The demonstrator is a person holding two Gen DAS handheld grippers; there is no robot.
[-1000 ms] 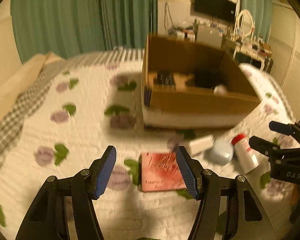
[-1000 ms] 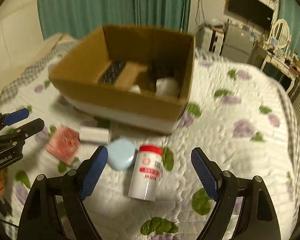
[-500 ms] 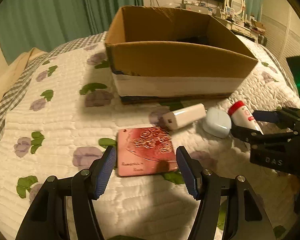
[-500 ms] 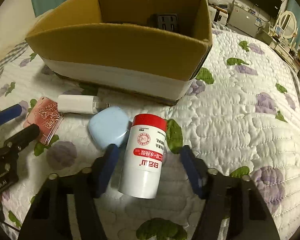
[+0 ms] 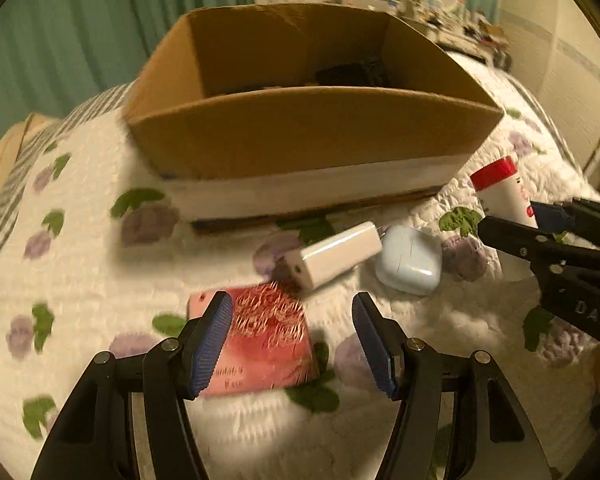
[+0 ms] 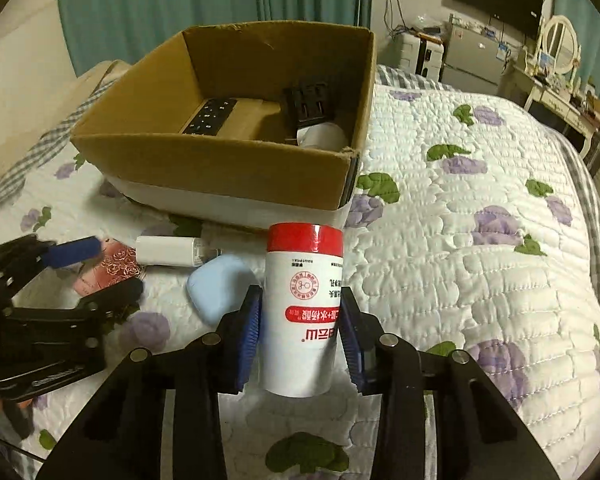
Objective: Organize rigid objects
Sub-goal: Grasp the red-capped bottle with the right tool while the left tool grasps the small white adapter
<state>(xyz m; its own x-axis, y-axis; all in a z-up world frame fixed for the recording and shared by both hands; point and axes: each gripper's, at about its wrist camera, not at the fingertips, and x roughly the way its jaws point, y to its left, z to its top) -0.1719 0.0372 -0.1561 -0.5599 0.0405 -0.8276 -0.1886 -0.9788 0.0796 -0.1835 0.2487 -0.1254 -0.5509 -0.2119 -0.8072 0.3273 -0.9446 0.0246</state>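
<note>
My right gripper is shut on a white bottle with a red cap and holds it upright above the quilt; the bottle also shows in the left wrist view. My left gripper is open over a pink rose-patterned card lying flat on the quilt. A white charger block and a pale blue case lie between the card and the bottle. The open cardboard box stands just behind them, with a black remote and other dark items inside.
Everything rests on a bed with a white flowered quilt. Green curtains hang behind the box. A desk, a TV and a mirror stand at the far right of the room.
My right gripper has closed on the bottle and lifted it upright off the quilt. My left gripper has moved down and forward, close over the pink card.
</note>
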